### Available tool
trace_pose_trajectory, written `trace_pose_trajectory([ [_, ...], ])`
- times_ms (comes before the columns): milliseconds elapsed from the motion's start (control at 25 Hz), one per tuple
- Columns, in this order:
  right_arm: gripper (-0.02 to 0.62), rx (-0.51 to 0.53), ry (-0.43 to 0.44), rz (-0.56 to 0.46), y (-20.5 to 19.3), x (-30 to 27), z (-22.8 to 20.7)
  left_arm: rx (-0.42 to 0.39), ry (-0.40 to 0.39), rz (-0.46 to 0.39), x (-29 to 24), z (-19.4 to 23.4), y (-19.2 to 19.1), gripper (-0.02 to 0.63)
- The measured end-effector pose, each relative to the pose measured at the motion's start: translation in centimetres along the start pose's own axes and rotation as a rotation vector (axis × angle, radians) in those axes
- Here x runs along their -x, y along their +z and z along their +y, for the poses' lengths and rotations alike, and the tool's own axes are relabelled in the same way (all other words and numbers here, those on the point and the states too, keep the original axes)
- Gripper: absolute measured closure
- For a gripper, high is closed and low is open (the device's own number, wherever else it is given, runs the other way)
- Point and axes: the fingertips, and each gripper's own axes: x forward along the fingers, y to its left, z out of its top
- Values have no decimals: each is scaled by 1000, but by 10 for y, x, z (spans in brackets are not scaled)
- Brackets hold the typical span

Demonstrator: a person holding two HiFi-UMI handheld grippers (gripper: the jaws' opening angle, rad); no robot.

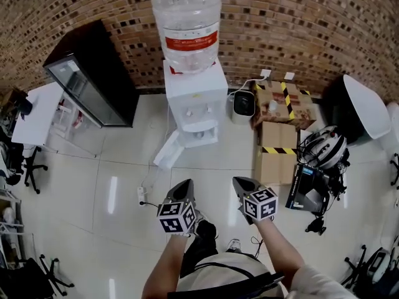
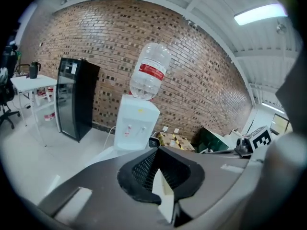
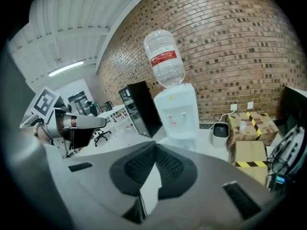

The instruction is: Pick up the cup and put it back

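Note:
My left gripper (image 1: 184, 185) and right gripper (image 1: 240, 183) are held side by side in mid-air above the white tiled floor, both pointing towards the water dispenser (image 1: 194, 101). In the left gripper view the left gripper (image 2: 157, 150) has its black pads meeting at the tips, with nothing between them. The right gripper (image 3: 154, 147) looks the same in its own view, shut and empty. A small pale thing that may be a cup (image 1: 272, 105) stands on a cardboard box to the right of the dispenser, well ahead of both grippers. It also shows as a small pale cup-like shape (image 3: 242, 125).
A large clear bottle (image 1: 187, 23) sits on the dispenser against the brick wall. A black cabinet (image 1: 93, 73) stands to its left and a white table (image 1: 37, 114) further left. Taped cardboard boxes (image 1: 277, 145), a small white appliance (image 1: 244, 104) and a helmet (image 1: 327, 147) are on the right.

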Motion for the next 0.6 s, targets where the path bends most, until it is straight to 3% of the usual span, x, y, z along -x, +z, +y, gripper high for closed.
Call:
trace_pose_trajectory([
  [320,595,12,27,-4,-31,112,13,-17,67,-31,52,-68,-44,603],
  [600,592,72,21,-28,-52,166,23,-4,90,-69,92,-115,-81,603],
])
